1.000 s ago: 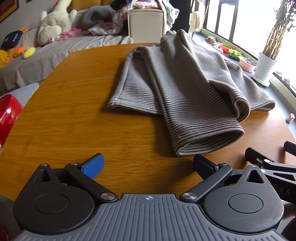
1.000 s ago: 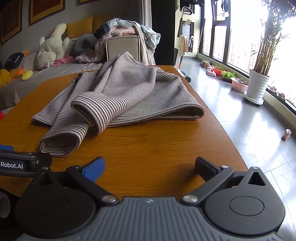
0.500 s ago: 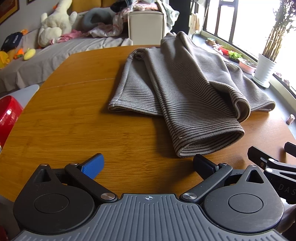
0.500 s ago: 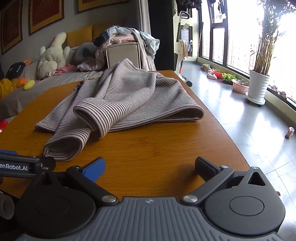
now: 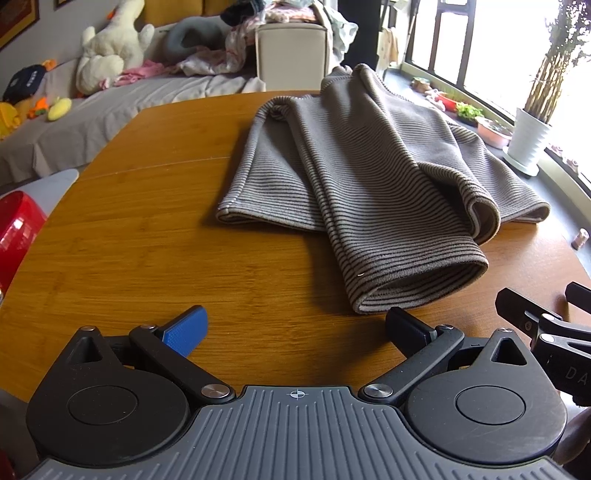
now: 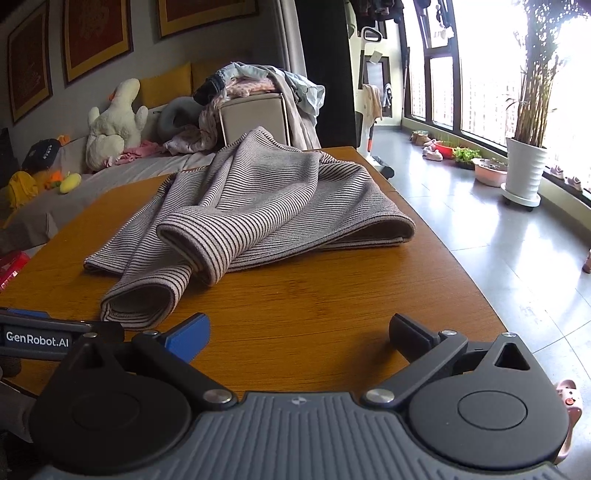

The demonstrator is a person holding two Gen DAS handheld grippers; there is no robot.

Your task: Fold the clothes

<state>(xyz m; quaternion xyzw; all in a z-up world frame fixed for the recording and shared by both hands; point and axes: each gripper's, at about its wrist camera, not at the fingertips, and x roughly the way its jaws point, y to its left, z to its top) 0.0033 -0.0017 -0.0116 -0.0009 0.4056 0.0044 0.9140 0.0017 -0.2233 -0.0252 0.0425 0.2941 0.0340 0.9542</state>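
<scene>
A grey wall (image 6: 92,44) hung with gold-framed dark red pictures (image 6: 98,35) backs a long grey-covered sofa (image 6: 55,206) strewn with a white plush duck (image 6: 114,125), yellow cushions (image 6: 166,86) and heaped clothes. Tall dark-framed windows (image 6: 476,66) on the right pour bright daylight onto a glossy grey tiled floor (image 6: 491,236). There, a white ribbed pot of tall thin stalks (image 6: 526,170) stands beside a pink basin (image 6: 489,171), past the rounded edge of the wooden tabletop (image 6: 314,295).

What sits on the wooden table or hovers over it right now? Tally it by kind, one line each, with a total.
Striped garments: 1, the striped sweater lying loosely folded on the table
Grippers: 2, the left gripper and the right gripper, both open and holding nothing
Total: 3
</scene>
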